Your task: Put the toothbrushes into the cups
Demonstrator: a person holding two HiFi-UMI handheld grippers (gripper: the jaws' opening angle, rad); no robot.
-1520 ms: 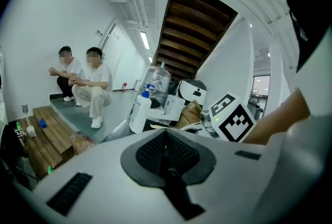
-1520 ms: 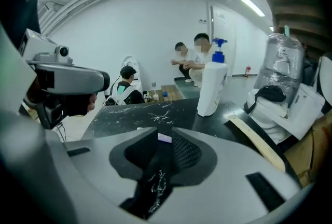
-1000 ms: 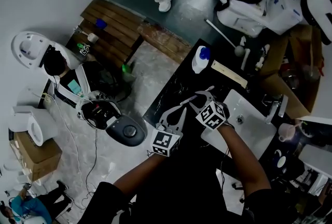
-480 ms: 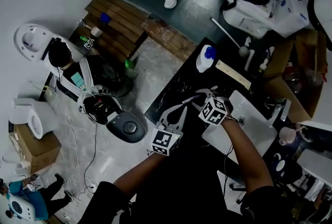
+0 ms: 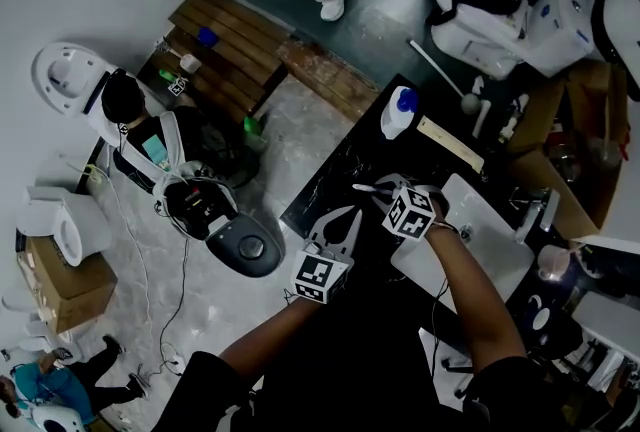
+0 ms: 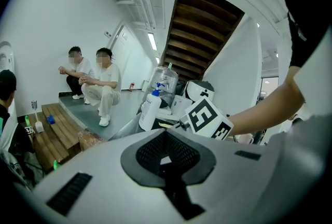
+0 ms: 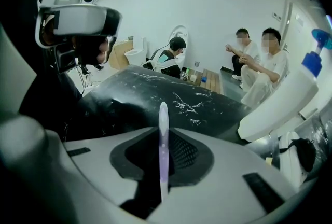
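My right gripper (image 5: 381,192) hovers over the black counter (image 5: 335,170), next to the white sink (image 5: 480,220). Its jaws have just been closing, and a white and lilac toothbrush (image 7: 163,114) now stands upright between them, pinched by the pads. In the right gripper view the brush's rounded end pokes out past the right gripper (image 7: 164,135). My left gripper (image 5: 342,223) rests a little lower left over the counter's edge, jaws together, nothing between them (image 6: 166,134). A pale cup (image 5: 549,260) stands right of the sink.
A white pump bottle with a blue top (image 5: 397,112) stands at the counter's far end, beside a wooden strip (image 5: 445,142). A tap (image 5: 530,205) sits on the sink. People sit or crouch on the floor to the left and beyond.
The right gripper's jaws have drawn together and its marker cube has rolled slightly. The left gripper has stayed put. The head view has shifted a little.
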